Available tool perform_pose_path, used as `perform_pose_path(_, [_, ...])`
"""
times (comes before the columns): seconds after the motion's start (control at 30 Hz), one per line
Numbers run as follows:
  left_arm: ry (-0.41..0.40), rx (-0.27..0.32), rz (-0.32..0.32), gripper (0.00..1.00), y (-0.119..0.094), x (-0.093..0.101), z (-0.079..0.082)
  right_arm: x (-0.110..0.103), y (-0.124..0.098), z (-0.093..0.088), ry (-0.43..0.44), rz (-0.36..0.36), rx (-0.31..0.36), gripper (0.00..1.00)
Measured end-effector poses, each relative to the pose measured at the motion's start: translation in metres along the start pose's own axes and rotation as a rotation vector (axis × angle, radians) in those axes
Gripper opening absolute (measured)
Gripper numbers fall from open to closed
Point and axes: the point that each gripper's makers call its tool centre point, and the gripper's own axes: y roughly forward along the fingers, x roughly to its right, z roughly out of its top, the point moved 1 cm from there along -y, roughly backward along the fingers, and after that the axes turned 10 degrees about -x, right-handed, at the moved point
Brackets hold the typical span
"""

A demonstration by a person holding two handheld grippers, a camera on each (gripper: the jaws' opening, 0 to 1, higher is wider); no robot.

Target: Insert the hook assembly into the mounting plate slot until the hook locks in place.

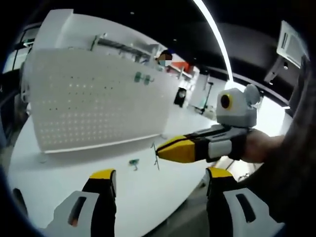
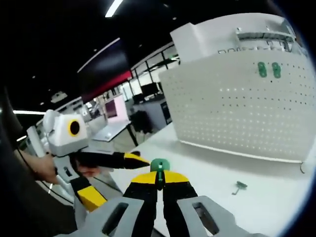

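Observation:
A white perforated mounting plate (image 1: pixel 98 98) (image 2: pixel 237 108) stands upright on the white table (image 1: pixel 74 192) (image 2: pixel 266 202). Two green hooks (image 1: pixel 143 77) (image 2: pixel 269 69) hang near its top. My right gripper (image 2: pixel 159 178) is shut on a hook assembly with a green head (image 2: pixel 159 165). In the left gripper view that gripper (image 1: pixel 160 151) comes in from the right, and the hook's thin wire (image 1: pixel 155 158) sticks out at its tip, well short of the plate. My left gripper (image 1: pixel 160 177) is open and holds nothing; it enters the right gripper view from the left (image 2: pixel 116 177).
A loose green hook (image 1: pixel 134 162) (image 2: pixel 239 186) lies on the table in front of the plate. A person's hand (image 1: pixel 261 145) (image 2: pixel 39 165) holds each gripper. Desks and screens (image 2: pixel 113 111) stand beyond the table edge.

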Motion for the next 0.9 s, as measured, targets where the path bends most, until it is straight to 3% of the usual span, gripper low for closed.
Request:
perform_pose_path(0.47, [0.018, 0.011, -0.001, 0.92, -0.004, 0.006, 0.007, 0.003, -0.002, -0.002, -0.093, -0.047, -0.013, 0.0])
perform_pose_path(0.73, [-0.003, 0.02, 0.005, 0.99, -0.002, 0.006, 0.009, 0.02, -0.005, -0.001, -0.124, -0.118, -0.012, 0.01])
perform_pose_path(0.9, [-0.012, -0.004, -0.005, 1.0, 0.002, 0.008, 0.005, 0.036, -0.01, 0.004, -0.132, -0.176, 0.007, 0.01])
